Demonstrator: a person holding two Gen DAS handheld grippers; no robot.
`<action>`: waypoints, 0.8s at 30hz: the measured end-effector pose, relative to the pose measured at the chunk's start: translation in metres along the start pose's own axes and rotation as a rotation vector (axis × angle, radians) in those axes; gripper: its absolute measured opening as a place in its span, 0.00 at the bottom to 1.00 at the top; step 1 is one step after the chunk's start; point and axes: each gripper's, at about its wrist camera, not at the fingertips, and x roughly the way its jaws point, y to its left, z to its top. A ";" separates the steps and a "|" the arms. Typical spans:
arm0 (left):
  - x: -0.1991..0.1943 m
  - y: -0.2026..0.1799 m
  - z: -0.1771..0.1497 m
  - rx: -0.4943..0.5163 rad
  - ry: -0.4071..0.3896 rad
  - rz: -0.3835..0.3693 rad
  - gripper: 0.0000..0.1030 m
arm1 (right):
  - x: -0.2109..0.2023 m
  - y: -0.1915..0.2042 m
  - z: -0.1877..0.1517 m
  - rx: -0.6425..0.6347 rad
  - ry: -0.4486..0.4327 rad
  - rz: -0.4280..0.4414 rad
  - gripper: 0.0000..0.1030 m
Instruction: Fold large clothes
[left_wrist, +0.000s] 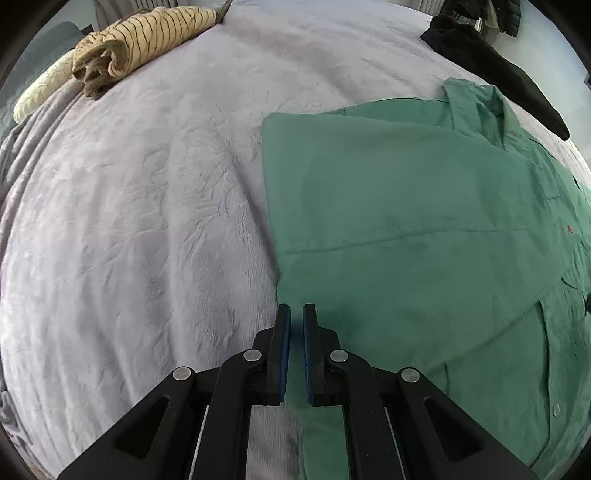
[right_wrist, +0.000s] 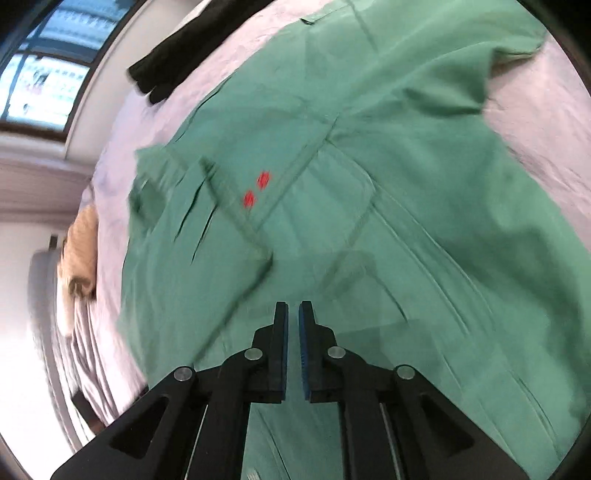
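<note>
Left wrist view: my left tool (left_wrist: 296, 314) hung over the near edge of the green shirt (left_wrist: 424, 206), its two blue-padded fingers drawn almost together with only a thin slit between them and no cloth caught there. The shirt lay spread on the bed (left_wrist: 147, 221), which was covered by a pale grey fleece blanket, with one side folded over into a straight left edge and the collar toward the far right. A rolled tan striped garment (left_wrist: 147, 33) sat at the far left corner of the bed, well apart from the shirt, and a black garment (left_wrist: 491, 70) lay beyond the collar.

Through the right wrist view, my right tool (right_wrist: 293, 312) was closed too and empty, poised above the middle of the green shirt (right_wrist: 406, 166). Two small red marks (right_wrist: 256, 190) showed on the cloth near a folded sleeve. The picture was blurred toward the left.
</note>
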 end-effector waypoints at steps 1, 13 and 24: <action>-0.004 -0.001 -0.003 0.006 0.010 0.005 0.07 | -0.006 0.004 -0.012 -0.016 -0.002 0.002 0.16; -0.044 -0.053 -0.047 0.099 0.101 -0.016 0.46 | -0.029 0.057 -0.126 -0.063 0.043 0.134 0.74; -0.060 -0.069 -0.045 0.117 0.017 0.033 1.00 | -0.057 0.062 -0.125 -0.075 -0.023 0.102 0.84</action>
